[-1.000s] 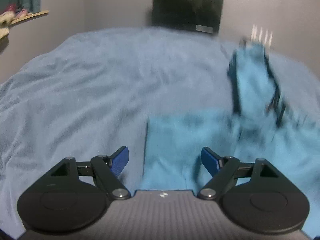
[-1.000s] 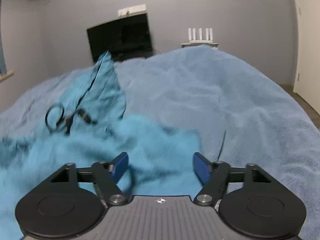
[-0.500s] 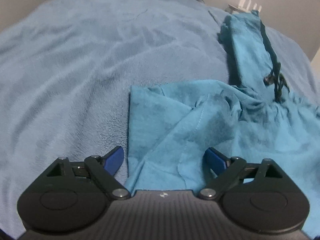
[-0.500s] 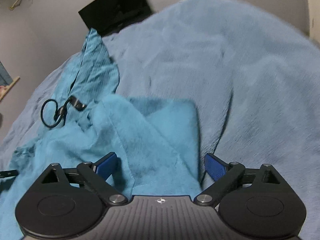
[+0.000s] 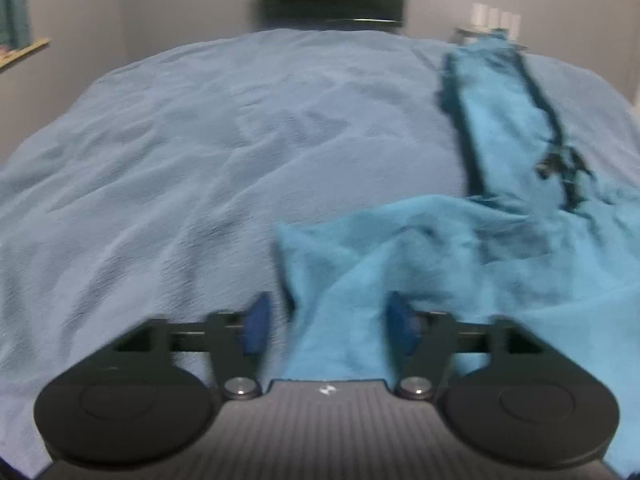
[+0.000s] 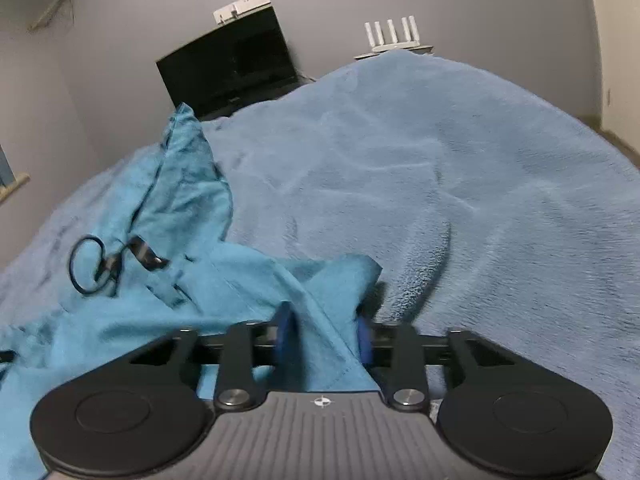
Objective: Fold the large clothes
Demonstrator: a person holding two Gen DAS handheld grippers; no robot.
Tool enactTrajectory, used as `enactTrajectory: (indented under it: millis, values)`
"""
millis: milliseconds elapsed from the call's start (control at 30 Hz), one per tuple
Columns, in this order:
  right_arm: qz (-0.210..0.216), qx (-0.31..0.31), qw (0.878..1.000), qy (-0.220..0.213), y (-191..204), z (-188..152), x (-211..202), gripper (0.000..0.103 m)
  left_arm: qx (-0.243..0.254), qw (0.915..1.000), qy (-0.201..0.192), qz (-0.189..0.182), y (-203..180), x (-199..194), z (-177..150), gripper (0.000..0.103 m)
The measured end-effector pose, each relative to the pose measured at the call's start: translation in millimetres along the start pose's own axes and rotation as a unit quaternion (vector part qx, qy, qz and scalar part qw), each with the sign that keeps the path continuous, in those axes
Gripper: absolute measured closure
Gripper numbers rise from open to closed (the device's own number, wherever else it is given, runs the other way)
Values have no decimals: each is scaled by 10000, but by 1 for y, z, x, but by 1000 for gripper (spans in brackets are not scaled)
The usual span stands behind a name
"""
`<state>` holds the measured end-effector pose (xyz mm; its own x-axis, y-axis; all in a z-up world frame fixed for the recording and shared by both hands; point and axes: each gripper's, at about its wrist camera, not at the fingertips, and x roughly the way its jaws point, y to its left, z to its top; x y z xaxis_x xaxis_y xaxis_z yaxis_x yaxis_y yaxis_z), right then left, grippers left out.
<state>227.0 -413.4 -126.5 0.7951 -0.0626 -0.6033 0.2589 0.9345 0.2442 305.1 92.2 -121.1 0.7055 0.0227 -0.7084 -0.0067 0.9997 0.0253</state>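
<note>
A teal garment [image 5: 440, 260] lies rumpled on the blue blanket [image 5: 180, 160], one long part stretching away with a dark drawstring [image 5: 560, 164] on it. My left gripper [image 5: 328, 326] hovers over the garment's near left corner. Its jaws are closing, still wide, with the cloth edge between the fingers. In the right wrist view the same garment [image 6: 240, 280] shows its looped drawstring [image 6: 92, 264] at the left. My right gripper [image 6: 325, 332] straddles a raised fold at the garment's right corner. Its jaws are closing around the fold but are not clamped on it.
The blue blanket [image 6: 460, 180] covers the whole bed and runs bare to the right of the garment. A dark screen [image 6: 228, 68] and a white router [image 6: 392, 34] stand against the far wall. A shelf [image 5: 24, 48] juts out at the far left.
Both grippers have sunk and come forward onto the garment's near corners. The right jaws have narrowed sharply around a fold, the left jaws slightly.
</note>
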Motion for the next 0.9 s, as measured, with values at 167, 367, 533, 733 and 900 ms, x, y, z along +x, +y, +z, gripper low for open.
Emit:
enactTrajectory:
  millis: [167, 367, 533, 733, 900]
  values:
    - [-122, -543, 9974, -450, 21, -2, -49, 27, -399, 9987, -318, 92, 10, -41, 2, 23]
    - [994, -1918, 9764, 72, 87, -31, -96, 23, 208, 9926, -827, -860, -37, -116, 1, 23]
    - [843, -3089, 9375, 1358, 118, -81, -97, 24, 951, 9781, -202, -1841, -104, -136, -35, 23]
    - [630, -2445, 9489, 1895, 84, -90, -127, 22, 2173, 9603, 648, -1623, -148, -130, -87, 23]
    - [457, -2445, 9457, 2093, 70, -101, -148, 16, 1656, 9626, 1187, -1785, -130, -125, -86, 23]
